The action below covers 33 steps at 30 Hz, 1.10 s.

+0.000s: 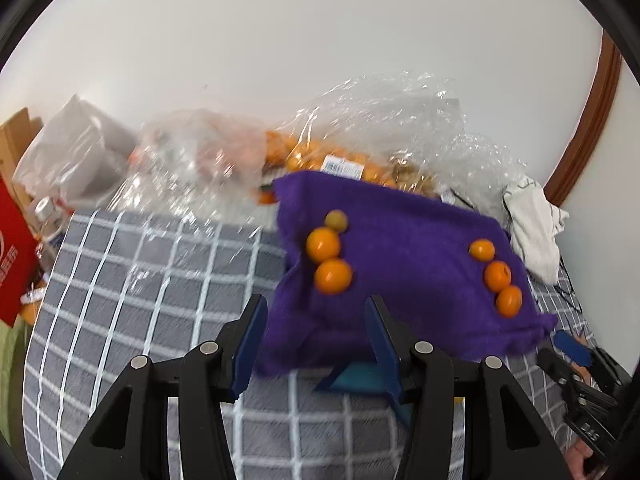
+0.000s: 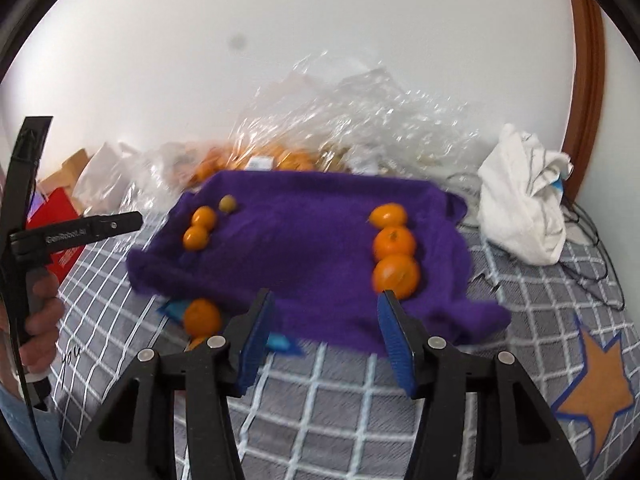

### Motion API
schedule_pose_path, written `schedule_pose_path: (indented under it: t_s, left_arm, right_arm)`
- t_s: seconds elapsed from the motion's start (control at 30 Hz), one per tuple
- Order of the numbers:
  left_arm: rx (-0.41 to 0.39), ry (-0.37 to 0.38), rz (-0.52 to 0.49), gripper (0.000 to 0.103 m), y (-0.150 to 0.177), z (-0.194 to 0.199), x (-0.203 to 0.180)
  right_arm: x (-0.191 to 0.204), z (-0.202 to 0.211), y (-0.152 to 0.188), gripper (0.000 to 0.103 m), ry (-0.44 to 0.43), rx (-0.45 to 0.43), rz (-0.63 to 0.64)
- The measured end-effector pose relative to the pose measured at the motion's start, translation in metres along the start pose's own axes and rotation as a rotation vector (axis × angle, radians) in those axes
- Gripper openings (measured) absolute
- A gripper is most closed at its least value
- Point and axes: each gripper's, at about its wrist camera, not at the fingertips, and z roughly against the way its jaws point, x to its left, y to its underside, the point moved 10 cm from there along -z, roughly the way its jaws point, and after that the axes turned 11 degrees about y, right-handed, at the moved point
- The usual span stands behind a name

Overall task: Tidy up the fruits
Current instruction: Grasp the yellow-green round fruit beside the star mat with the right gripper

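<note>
A purple cloth (image 1: 400, 264) (image 2: 304, 248) lies on the grey checked bedspread. On its left side sit two small oranges (image 1: 324, 244) (image 2: 204, 216) and a small green-yellow fruit (image 1: 336, 220) (image 2: 228, 203). On its right side three oranges stand in a row (image 1: 497, 276) (image 2: 394, 243). One more orange (image 2: 202, 317) lies on the bedspread at the cloth's near left edge. My left gripper (image 1: 316, 340) is open and empty just before the cloth. My right gripper (image 2: 326, 336) is open and empty, near the closest orange of the row.
Clear plastic bags (image 1: 360, 120) (image 2: 340, 120) with several oranges lie behind the cloth. A white cloth (image 2: 524, 208) and black cables lie at the right. A red box (image 1: 12, 256) stands at the left. A blue packet (image 1: 360, 378) lies under the cloth's near edge.
</note>
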Motion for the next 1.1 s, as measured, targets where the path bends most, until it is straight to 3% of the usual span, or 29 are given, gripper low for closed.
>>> schedule_pose_path:
  t_s: [0.13,0.37,0.67,0.93,1.0,1.1]
  left_arm:
    - [0.006,0.0,0.019,0.049,0.027,0.014,0.018]
    - [0.033,0.006,0.066,0.049,0.063,0.026,0.049]
    - [0.031,-0.019,0.093,0.049,0.081,0.034,0.082]
    - [0.057,-0.008,0.1,0.049,0.086,0.032,0.084]
    - [0.065,-0.017,0.091,0.049,0.087,0.032,0.082]
    - [0.08,-0.003,0.096,0.049,0.091,0.03,0.077]
  right_arm:
    - [0.026,-0.008,0.026,0.034,-0.043,0.057,0.051]
    - [0.058,-0.023,0.038,0.034,-0.086,0.102,0.07]
    - [0.07,-0.048,0.049,0.034,-0.073,0.152,0.091]
    - [0.082,-0.06,0.045,0.034,-0.085,0.163,0.103]
    - [0.083,-0.061,0.043,0.028,-0.105,0.17,0.091]
    - [0.078,-0.057,0.04,0.028,-0.089,0.148,0.084]
